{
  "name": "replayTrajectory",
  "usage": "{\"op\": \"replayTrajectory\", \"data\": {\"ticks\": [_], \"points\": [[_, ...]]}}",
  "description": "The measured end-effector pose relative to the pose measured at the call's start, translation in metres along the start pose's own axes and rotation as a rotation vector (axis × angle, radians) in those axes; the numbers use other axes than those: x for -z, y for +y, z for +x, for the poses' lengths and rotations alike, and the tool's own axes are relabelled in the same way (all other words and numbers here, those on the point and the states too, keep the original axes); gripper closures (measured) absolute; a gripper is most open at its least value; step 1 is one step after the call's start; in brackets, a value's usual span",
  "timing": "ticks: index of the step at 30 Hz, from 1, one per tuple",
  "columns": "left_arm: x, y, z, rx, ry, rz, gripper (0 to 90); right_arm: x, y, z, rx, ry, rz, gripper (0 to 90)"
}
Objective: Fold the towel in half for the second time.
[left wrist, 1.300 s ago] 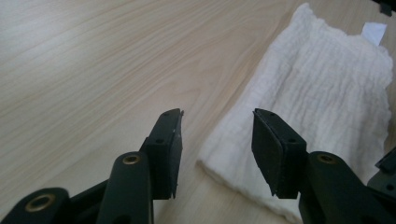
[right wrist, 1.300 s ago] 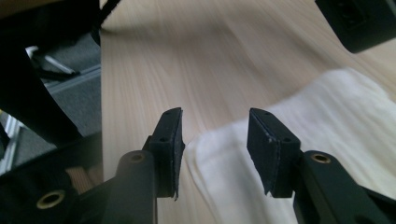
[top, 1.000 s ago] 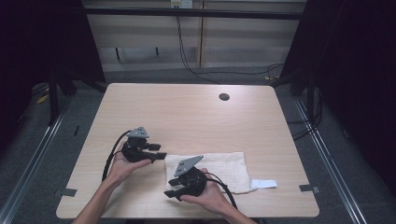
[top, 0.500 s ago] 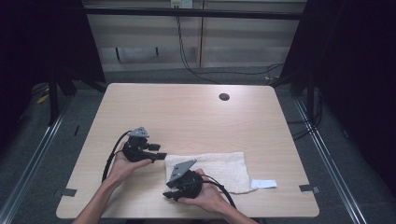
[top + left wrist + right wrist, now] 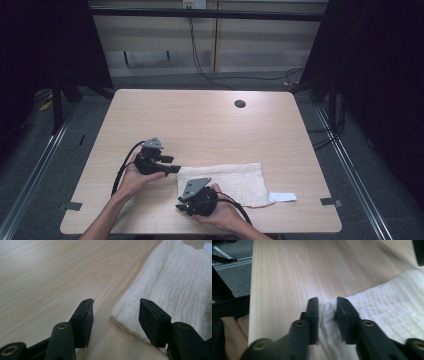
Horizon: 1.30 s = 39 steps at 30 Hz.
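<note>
Your right gripper (image 5: 327,307) pinches the cloth (image 5: 235,179) corner; clamp fully. Your left gripper (image 5: 115,315) stands apart; straddle its corner squarely.

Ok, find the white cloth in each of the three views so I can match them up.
High view: the white cloth lies flat near the table's front edge, between the two hands.
Left gripper view: it fills the right side, its corner between the open jaws.
Right gripper view: lower right, its corner pinched between the jaws.
Shared landmark: the light wood table beside the cloth's edge.
</note>
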<state>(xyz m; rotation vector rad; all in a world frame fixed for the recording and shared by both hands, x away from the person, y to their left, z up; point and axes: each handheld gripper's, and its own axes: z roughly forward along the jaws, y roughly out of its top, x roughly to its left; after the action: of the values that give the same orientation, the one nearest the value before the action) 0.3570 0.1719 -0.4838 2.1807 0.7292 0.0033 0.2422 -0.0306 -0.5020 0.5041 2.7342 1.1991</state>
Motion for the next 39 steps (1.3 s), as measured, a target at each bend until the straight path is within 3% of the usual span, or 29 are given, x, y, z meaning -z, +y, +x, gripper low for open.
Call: {"op": "replayTrajectory", "data": {"ticks": [4,8,13,17,22,27,28,31,36,39], "points": [[-0.005,0.0,-0.002,-0.022,0.013,0.041,46.3,0.0,0.0,-0.005,-0.043,0.01,-0.003,82.5],[-0.011,-0.001,-0.003,-0.036,0.001,0.067,48.9,0.0,0.0,-0.005,-0.065,0.012,0.006,83.4],[-0.014,-0.001,-0.003,-0.041,-0.006,0.067,56.5,0.0,0.0,-0.005,-0.077,0.013,0.005,83.3],[-0.017,-0.002,-0.003,-0.037,0.0,0.07,56.6,0.0,0.0,-0.007,-0.091,0.026,-0.002,83.2],[-0.02,0.0,-0.006,-0.065,0.009,0.084,56.5,0.0,-0.001,-0.008,-0.108,0.033,-0.007,83.3],[-0.023,-0.001,-0.013,-0.102,0.007,0.079,69.0,0.0,-0.001,-0.01,-0.126,0.045,-0.003,83.4],[-0.025,-0.003,-0.013,-0.093,-0.022,0.06,75.7,0.0,-0.001,-0.011,-0.129,0.05,-0.004,83.4],[-0.025,-0.002,-0.013,-0.1,-0.028,0.07,82.5,0.0,0.0,-0.011,-0.134,0.051,-0.003,83.5],[-0.024,-0.002,-0.01,-0.079,-0.045,0.067,84.6,0.0,0.0,-0.014,-0.169,0.069,0.001,83.4],[-0.021,-0.002,-0.008,-0.063,-0.054,0.058,84.9,0.0,0.001,-0.013,-0.166,0.066,0.006,83.8]]}}
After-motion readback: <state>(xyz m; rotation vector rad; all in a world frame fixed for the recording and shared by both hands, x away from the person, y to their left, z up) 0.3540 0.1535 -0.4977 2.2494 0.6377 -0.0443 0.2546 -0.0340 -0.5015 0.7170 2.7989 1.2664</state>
